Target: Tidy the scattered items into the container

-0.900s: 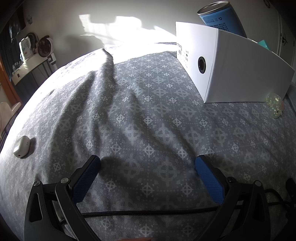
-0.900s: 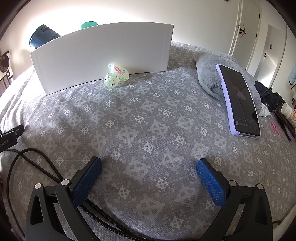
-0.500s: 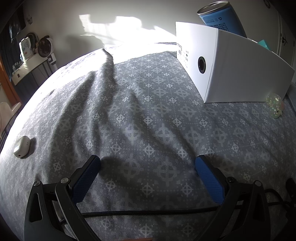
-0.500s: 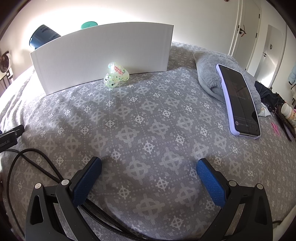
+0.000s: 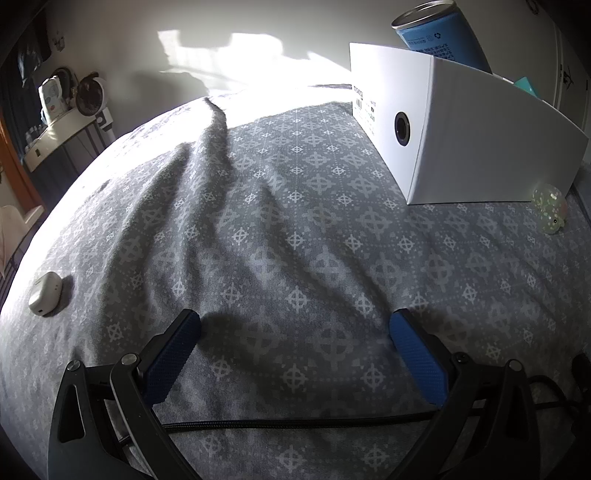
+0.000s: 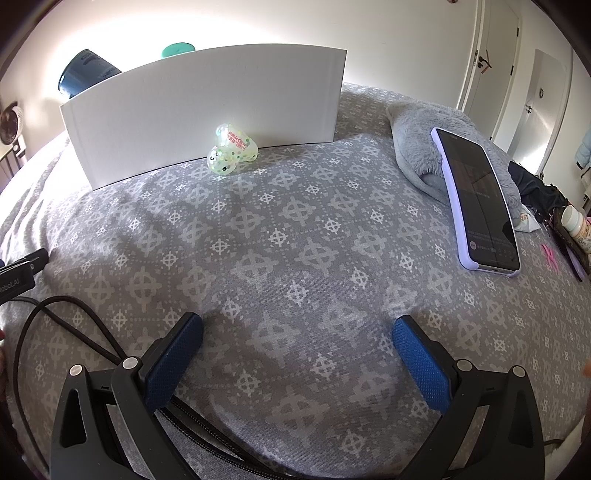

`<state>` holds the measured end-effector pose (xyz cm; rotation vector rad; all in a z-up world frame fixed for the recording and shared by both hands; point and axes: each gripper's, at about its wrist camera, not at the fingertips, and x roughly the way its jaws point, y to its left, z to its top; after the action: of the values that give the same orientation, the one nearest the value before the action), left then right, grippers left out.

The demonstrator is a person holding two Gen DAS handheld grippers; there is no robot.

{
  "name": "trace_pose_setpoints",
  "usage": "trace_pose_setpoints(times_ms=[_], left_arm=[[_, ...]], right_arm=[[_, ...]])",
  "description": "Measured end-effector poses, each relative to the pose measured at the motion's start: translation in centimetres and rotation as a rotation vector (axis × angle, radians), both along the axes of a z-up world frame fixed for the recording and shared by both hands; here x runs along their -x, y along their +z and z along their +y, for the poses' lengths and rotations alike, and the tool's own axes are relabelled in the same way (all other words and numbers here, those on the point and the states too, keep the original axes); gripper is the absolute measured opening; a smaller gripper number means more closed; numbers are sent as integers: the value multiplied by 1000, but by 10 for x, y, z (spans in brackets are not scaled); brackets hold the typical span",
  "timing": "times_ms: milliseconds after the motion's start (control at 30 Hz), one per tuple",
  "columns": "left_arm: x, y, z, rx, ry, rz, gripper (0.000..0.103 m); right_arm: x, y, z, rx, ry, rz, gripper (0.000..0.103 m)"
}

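Note:
A white box point(image 6: 207, 110) stands on the grey patterned bed; it also shows in the left wrist view point(image 5: 480, 136). A blue can point(image 5: 439, 33) and a teal item point(image 6: 178, 49) stick out of its top. A translucent green spotted toy point(image 6: 231, 153) lies against the box's near wall, also seen in the left wrist view point(image 5: 550, 212). A small white case point(image 5: 45, 293) lies far left. A phone in a lilac case point(image 6: 476, 199) rests on a grey plush slipper point(image 6: 417, 147). My left gripper point(image 5: 295, 332) and right gripper point(image 6: 297, 332) are open and empty, low over the bed.
Black cables point(image 6: 55, 325) trail by the right gripper's left side. Small bottles and clutter point(image 6: 572, 229) sit at the bed's right edge. A shelf with a fan point(image 5: 88, 96) stands beyond the bed's left side. Doors point(image 6: 491, 62) are at the back right.

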<state>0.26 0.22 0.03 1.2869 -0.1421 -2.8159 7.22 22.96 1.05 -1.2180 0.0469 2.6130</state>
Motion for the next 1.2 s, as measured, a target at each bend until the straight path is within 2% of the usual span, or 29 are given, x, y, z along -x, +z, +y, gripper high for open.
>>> trace_pose_setpoints(times_ms=[1200], left_arm=[[7,1,-1,-34,-5,1,103]], right_arm=[[0,0,0,0,0,0,103]])
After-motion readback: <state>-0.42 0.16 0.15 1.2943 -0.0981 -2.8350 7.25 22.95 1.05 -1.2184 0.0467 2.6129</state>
